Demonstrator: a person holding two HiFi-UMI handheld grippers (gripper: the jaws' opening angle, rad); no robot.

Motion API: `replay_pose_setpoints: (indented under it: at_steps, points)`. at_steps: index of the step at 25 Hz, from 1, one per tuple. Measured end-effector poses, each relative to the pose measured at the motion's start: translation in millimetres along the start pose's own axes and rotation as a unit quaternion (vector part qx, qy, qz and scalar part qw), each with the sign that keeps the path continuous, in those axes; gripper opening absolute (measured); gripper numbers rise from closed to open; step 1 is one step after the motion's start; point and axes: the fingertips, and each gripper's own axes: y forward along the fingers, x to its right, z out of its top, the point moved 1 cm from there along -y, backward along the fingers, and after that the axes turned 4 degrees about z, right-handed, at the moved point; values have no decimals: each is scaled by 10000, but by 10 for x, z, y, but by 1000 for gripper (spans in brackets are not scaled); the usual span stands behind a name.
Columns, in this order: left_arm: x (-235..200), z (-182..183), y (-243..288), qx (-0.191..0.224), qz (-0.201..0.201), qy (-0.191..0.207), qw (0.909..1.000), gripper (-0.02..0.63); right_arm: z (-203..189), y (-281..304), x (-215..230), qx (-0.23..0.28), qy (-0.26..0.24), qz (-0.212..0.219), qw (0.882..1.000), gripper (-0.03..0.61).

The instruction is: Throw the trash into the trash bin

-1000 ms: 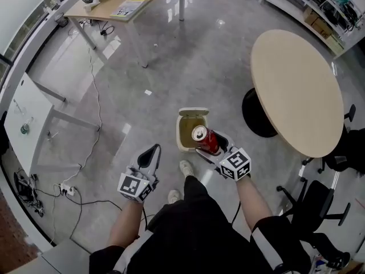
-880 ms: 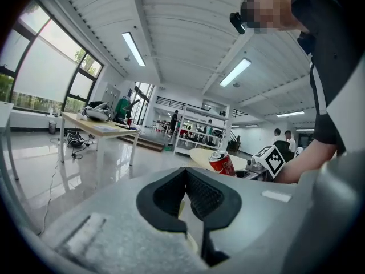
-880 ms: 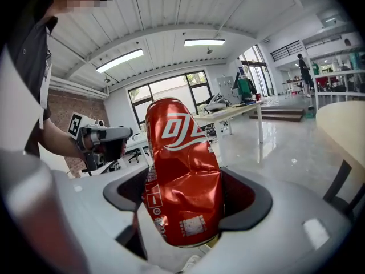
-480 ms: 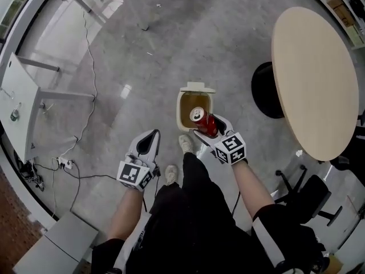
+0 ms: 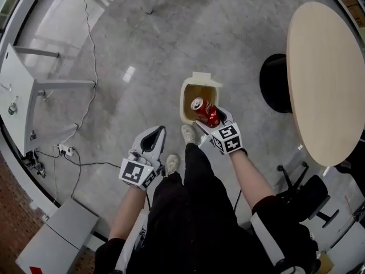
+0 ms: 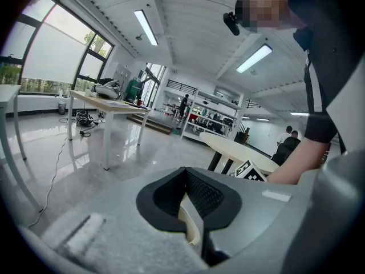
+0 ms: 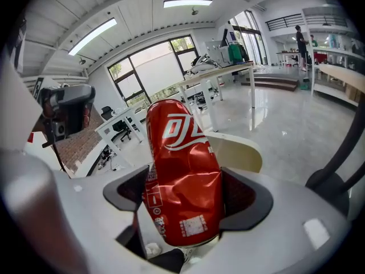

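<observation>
A glossy grey concrete floor [image 5: 142, 39] is stretching between a round beige table [image 5: 325, 79] and a white desk [image 5: 23, 96] trailing cables [image 5: 91, 67], while the right gripper [image 5: 212, 117], jaws clenching a dented red drink can [image 5: 205, 112], is hanging over the open cream plastic trash bin [image 5: 183, 101]'s near right corner, and the left gripper [image 5: 151, 140] is pressing its jaws together on nothing.

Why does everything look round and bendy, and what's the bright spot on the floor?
Head view: the wide lens bends the room's edges; the glossy floor mirrors a light. Right gripper view: red can sharp, corners dark. Left gripper view: the left gripper blurs up close.
</observation>
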Motion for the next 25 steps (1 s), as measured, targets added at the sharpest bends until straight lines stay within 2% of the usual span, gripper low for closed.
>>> replay_pose_setpoints:
  at_steps: [3, 5, 7, 14, 21, 25]
  points:
    - [-48, -21, -9, -53, 108, -57, 9999, 2, -31, 65, 29, -55, 73, 78, 9999, 391]
    - [-68, -35, 7, -66, 148, -82, 9998, 2, -46, 113, 42, -128, 157, 190, 9996, 474]
    - [-82, -52, 32, -71, 158, -100, 9998, 2, -39, 131, 72, -148, 131, 180, 9996, 468]
    - [-105, 0, 105, 39, 50, -112, 9999, 2, 158, -127, 166, 224, -45, -170, 9996, 250]
    - [-282, 255, 18, 290, -22, 26, 9996, 2, 469, -428, 119, 760, -47, -601, 9953, 126]
    - [-391, 458, -68, 559, -327, 202, 9977, 2, 711, -686, -47, 1281, -39, -1009, 9866, 80]
